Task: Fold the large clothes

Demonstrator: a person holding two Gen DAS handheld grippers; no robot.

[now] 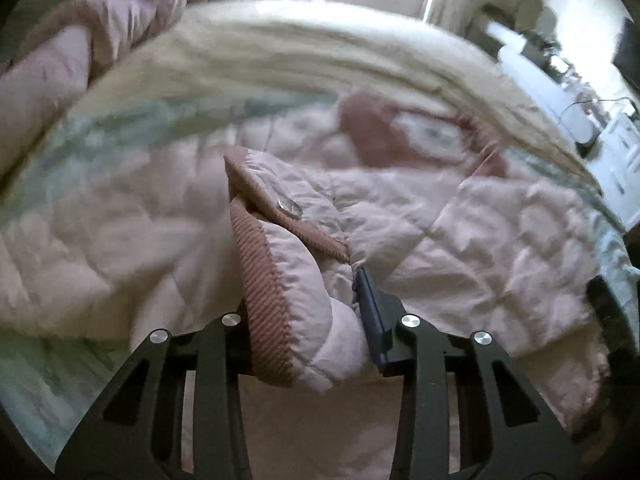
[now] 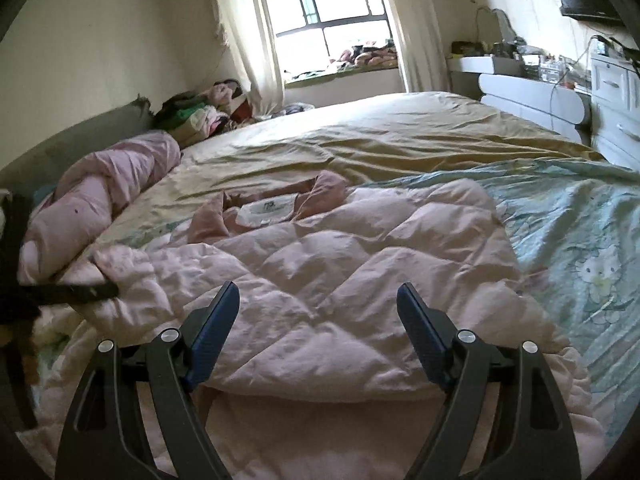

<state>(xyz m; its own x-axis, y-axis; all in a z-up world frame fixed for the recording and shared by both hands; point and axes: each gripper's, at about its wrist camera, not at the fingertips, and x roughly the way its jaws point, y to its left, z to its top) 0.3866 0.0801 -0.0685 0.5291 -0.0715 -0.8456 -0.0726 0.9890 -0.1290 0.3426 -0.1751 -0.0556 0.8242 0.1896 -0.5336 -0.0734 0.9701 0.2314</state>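
A pale pink quilted jacket [image 2: 320,248] lies spread on the bed, collar and white label [image 2: 268,210] toward the far side. My left gripper [image 1: 304,312] is shut on the jacket's sleeve cuff [image 1: 264,300], which has a corduroy trim and a snap button [image 1: 289,207], and holds it over the jacket body [image 1: 500,232]. In the right wrist view the left gripper [image 2: 96,292] shows at the left edge, on the sleeve. My right gripper [image 2: 318,300] is open and empty, just above the jacket's near part.
The bed carries a yellow sheet [image 2: 380,136] and a light blue cartoon-print sheet [image 2: 580,240]. A rolled pink duvet [image 2: 92,200] lies along the left side. White drawers [image 2: 612,92] stand at the right, and a clothes pile [image 2: 200,112] lies by the window.
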